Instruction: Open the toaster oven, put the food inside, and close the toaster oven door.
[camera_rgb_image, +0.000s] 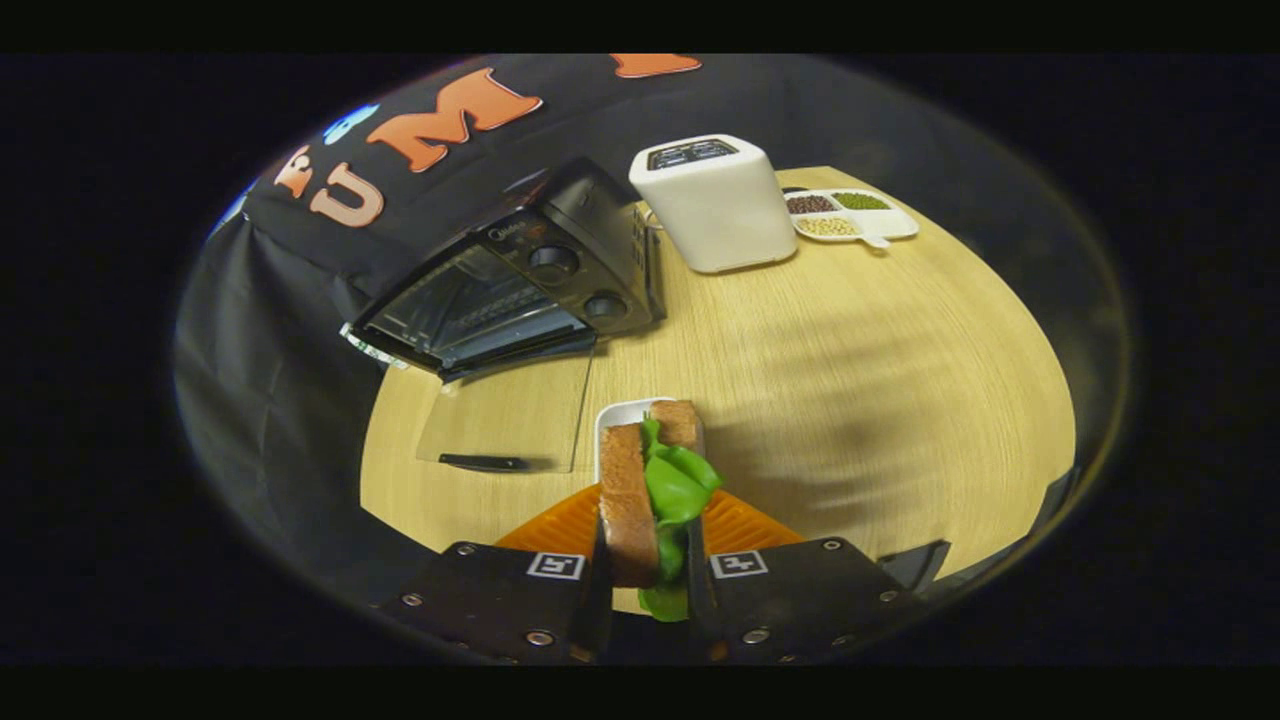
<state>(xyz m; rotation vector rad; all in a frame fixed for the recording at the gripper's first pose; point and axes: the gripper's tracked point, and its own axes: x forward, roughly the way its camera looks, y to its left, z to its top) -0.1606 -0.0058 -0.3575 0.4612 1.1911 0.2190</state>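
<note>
Gripper (650, 560) clamps the lettuce sandwich (655, 490) between both fingers; open toaster oven (520, 285) sits at eleven o'clock beyond.

The gripper (648, 590) shows at the bottom middle of the picture as two flat plates, one left and one right. Each plate carries small round silver screws near its edges and one square black-and-white marker at its inner upper corner. Two thin fingers (600, 590) rise between the plates.
</note>
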